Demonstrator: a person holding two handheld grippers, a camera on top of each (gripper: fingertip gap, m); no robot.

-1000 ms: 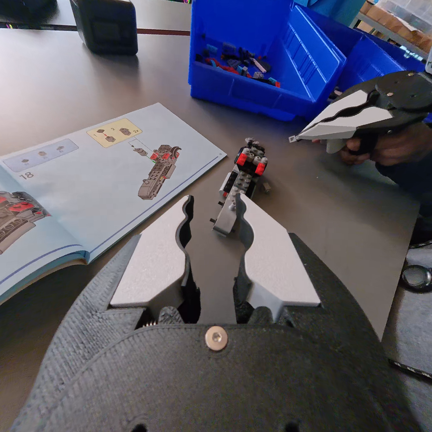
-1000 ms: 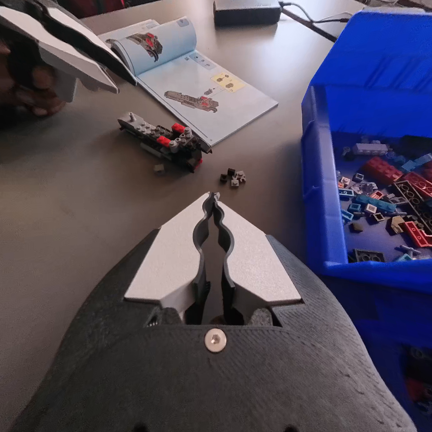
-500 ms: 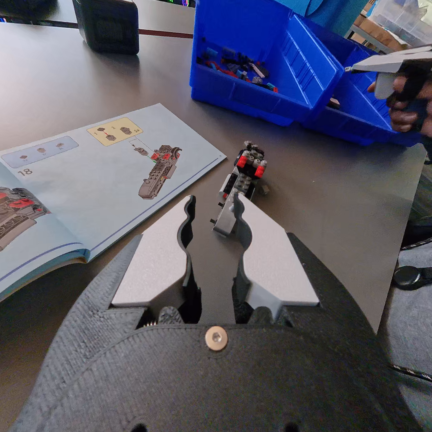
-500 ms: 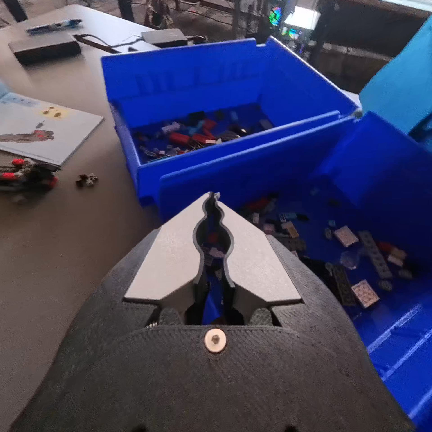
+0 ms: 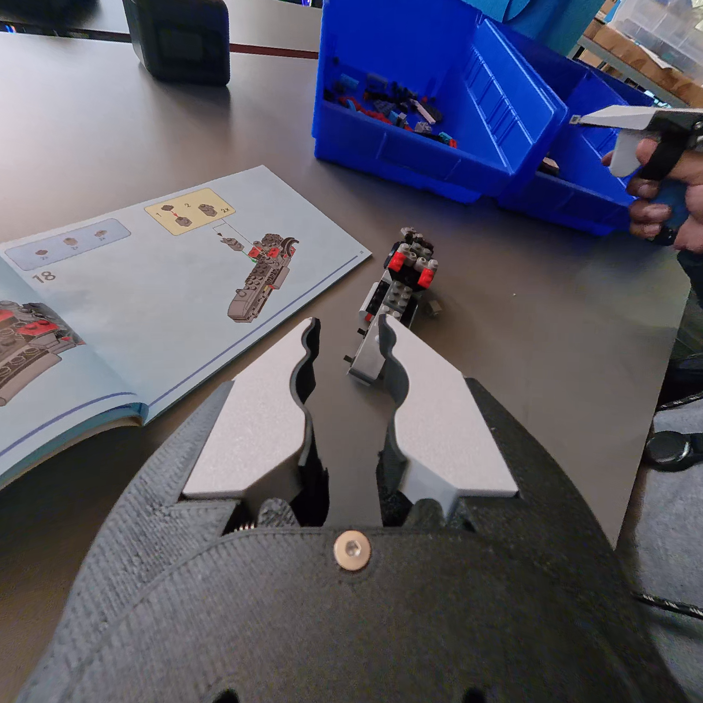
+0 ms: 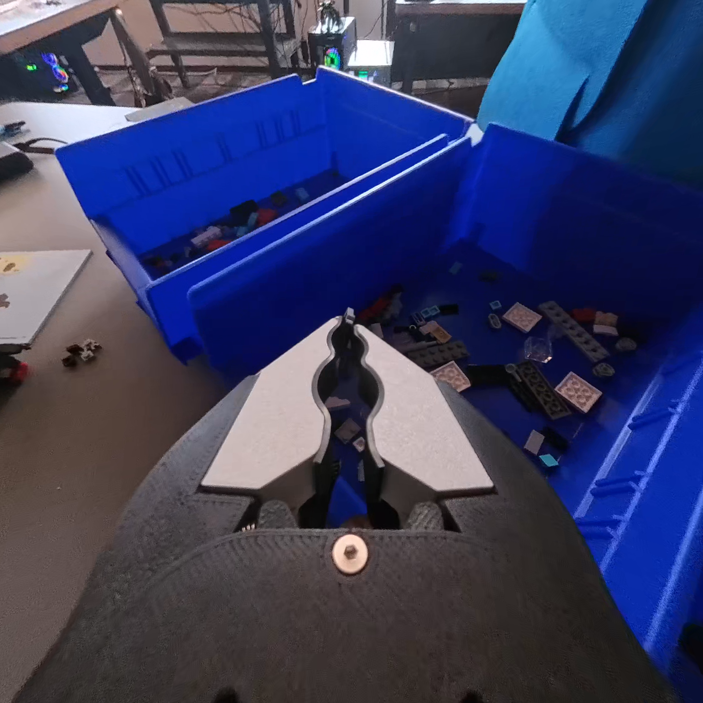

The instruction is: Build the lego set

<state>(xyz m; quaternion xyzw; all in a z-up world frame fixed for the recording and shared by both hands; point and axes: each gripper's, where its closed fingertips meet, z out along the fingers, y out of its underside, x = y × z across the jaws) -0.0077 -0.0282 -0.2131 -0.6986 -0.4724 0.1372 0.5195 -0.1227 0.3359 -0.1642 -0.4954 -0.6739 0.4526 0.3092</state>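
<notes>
The part-built grey, black and red lego model lies on the dark table next to the open instruction booklet. My left gripper is open and empty, with its right finger just over the model's near grey end. My right gripper is shut on a small grey lego piece at its tips and hovers over the near blue bin of loose pieces. It also shows in the left wrist view at the right, held by a hand, above the bins.
A second blue bin with pieces stands behind the near one. A few small loose pieces lie on the table in front of it, and one beside the model. A black box stands at the back. The table edge runs along the right. My hands' fingertips stand some 40 cm from each other.
My right gripper has swung away from the model and risen over the blue bins, still shut on the small piece. My left gripper has barely moved.
</notes>
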